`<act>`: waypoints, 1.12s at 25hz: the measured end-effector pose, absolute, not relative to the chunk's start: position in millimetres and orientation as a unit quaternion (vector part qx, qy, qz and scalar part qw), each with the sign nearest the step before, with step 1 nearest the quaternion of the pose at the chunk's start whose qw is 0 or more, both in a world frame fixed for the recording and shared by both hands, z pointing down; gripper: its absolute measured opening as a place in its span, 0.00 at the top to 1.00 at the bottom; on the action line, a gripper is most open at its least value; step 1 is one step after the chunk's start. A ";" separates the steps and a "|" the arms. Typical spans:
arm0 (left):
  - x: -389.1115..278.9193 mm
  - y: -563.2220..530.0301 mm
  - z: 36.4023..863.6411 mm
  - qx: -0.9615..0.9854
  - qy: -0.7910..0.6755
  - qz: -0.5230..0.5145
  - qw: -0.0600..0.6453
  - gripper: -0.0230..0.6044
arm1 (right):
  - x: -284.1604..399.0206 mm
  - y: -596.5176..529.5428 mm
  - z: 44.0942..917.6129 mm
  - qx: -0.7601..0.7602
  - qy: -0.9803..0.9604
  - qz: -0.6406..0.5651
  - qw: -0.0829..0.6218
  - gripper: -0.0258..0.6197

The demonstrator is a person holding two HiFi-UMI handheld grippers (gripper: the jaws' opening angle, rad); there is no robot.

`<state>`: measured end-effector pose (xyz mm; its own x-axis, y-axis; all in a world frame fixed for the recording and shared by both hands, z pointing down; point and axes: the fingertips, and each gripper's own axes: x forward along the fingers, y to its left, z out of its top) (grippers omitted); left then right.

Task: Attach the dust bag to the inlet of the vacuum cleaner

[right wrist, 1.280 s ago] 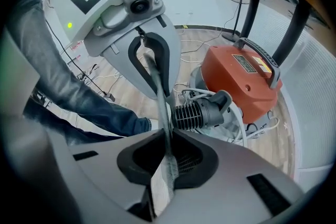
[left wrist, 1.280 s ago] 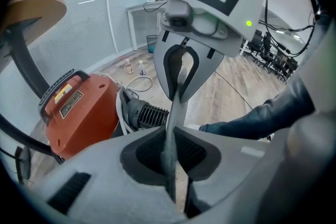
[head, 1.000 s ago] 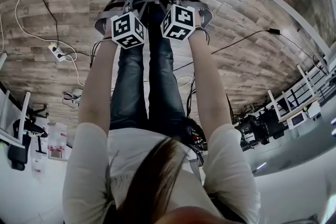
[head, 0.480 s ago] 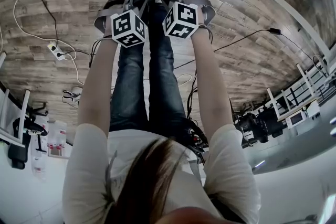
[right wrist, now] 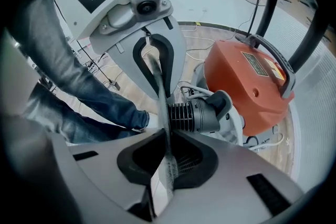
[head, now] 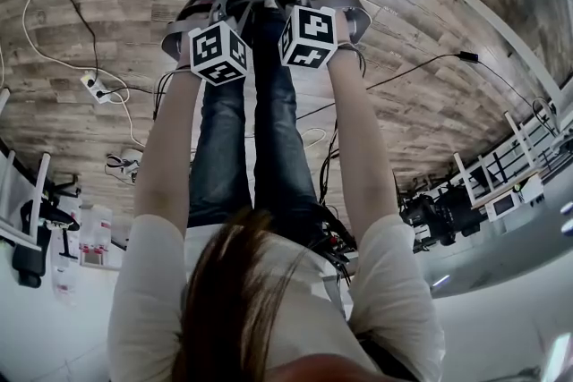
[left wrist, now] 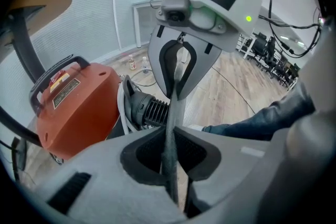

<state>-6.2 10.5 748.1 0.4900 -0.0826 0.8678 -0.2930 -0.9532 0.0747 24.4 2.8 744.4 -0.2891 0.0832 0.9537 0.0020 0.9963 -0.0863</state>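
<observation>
Low over the wooden floor [head: 98, 4], just ahead of the person's legs [head: 224, 148] in blue jeans, both grippers are pointing steeply downward and facing one another, their marker cubes sitting side by side in the head view. The left gripper [left wrist: 170, 144] is pinching the dust bag [left wrist: 171, 113], which is showing edge-on as a thin grey fabric strip. Its jaws are pressing together on that strip, with only the cloth between them. The right gripper [right wrist: 167, 144] is doing the same from the opposite side, its jaws clamping on the same fabric, so the bag is hanging taut between the two tools.

The orange vacuum cleaner [left wrist: 73, 107] is standing on the floor right behind the stretched strip, its black carrying handle [left wrist: 39, 86] arching over the top. Its black ribbed inlet [left wrist: 149, 112] is sticking out sideways toward the grippers. The bag's edge is crossing just in front of the inlet's mouth, and I cannot tell whether fabric and inlet are touching. White cable [right wrist: 191, 93] is looping around the base of the inlet. Farther off on the floor, a white power strip [head: 97, 87] is lying with its cord trailing away.
</observation>
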 end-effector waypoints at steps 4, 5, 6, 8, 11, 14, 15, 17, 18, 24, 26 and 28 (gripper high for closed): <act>-6.4 9.1 750.2 0.856 -0.117 0.490 0.118 0.89 | 23.7 -0.9 744.1 -0.051 -0.796 0.023 0.602 0.91; -6.0 9.0 750.7 0.856 -0.118 0.489 0.121 0.89 | 24.0 -1.7 743.9 -0.053 -0.796 0.018 0.603 0.91; -5.7 8.9 751.0 0.855 -0.120 0.488 0.125 0.89 | 24.3 -2.2 743.9 -0.052 -0.796 0.015 0.603 0.91; -4.8 7.9 751.4 0.854 -0.122 0.489 0.130 0.89 | 25.3 -3.1 744.3 -0.033 -0.802 0.020 0.596 0.90; -2.7 5.5 749.5 0.850 -0.110 0.501 0.119 0.89 | 27.6 -2.9 744.2 0.013 -0.813 0.050 0.580 0.90; -3.9 2.3 748.1 0.845 -0.089 0.515 0.112 0.89 | 27.4 -1.0 743.9 0.052 -0.818 0.076 0.568 0.90; -5.0 0.3 747.9 0.843 -0.083 0.519 0.114 0.88 | 26.9 -1.0 744.0 0.064 -0.819 0.085 0.564 0.90; -5.6 -4.1 746.8 0.840 -0.075 0.523 0.123 0.88 | 26.3 -1.8 744.0 0.085 -0.820 0.102 0.556 0.90; -5.0 -5.7 746.1 0.840 -0.073 0.524 0.124 0.88 | 26.6 -2.1 743.8 0.092 -0.821 0.108 0.553 0.90; -1.6 -7.4 748.7 0.841 -0.089 0.515 0.139 0.87 | 31.2 -5.0 746.1 0.053 -0.817 0.095 0.566 0.90; -2.7 -7.8 748.9 0.841 -0.109 0.508 0.150 0.87 | 29.8 -7.7 745.5 0.024 -0.815 0.083 0.573 0.90; -4.1 -7.5 748.3 0.839 -0.134 0.500 0.166 0.87 | 28.1 -9.9 744.3 -0.004 -0.813 0.067 0.579 0.90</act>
<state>-4.1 -7.5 748.3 0.4636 -0.0591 0.8841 -0.3905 -0.9093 0.1440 28.1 -9.9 744.3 -0.3302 0.0849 0.9401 -0.0703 0.9910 -0.1142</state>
